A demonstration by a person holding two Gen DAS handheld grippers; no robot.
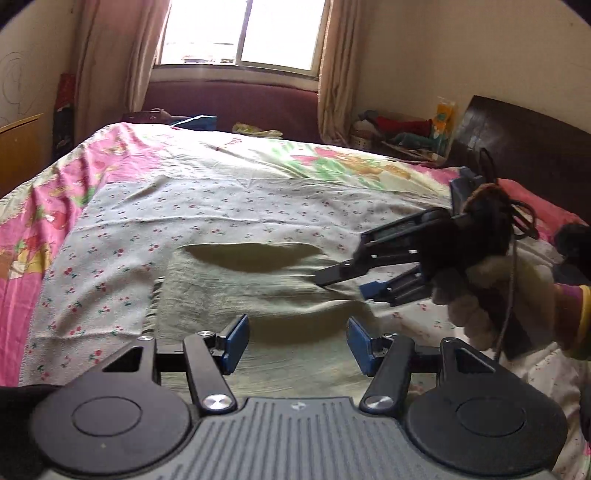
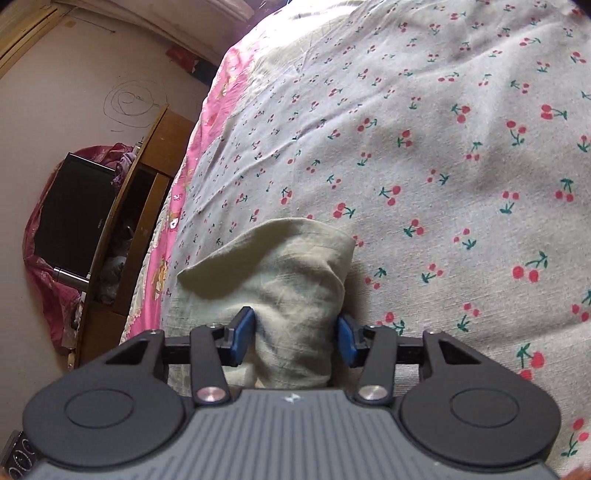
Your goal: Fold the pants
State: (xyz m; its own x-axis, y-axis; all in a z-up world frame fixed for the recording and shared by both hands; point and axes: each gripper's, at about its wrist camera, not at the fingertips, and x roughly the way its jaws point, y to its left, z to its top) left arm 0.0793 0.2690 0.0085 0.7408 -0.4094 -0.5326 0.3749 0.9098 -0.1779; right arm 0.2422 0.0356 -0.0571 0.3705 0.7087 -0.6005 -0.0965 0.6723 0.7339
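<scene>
The pale green pants (image 1: 258, 280) lie on the cherry-print sheet (image 1: 122, 229) over my bed. My left gripper (image 1: 297, 341) hovers above them, jaws wide and empty. Only the left view shows my gloved hand (image 1: 469, 295) carrying the right gripper (image 1: 343, 282), and a basket (image 1: 364, 138) of clutter near the headboard. The right view alone shows a raised fold of pants between half-open pads (image 2: 242, 341); grip unclear. A cabinet (image 2: 147, 206) stands beside the bed.

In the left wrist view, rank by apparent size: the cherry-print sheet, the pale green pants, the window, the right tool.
1. cherry-print sheet
2. pale green pants
3. window and right tool: they look alike in extent, and the tool's nearness to the camera inflates it, so unranked.
</scene>
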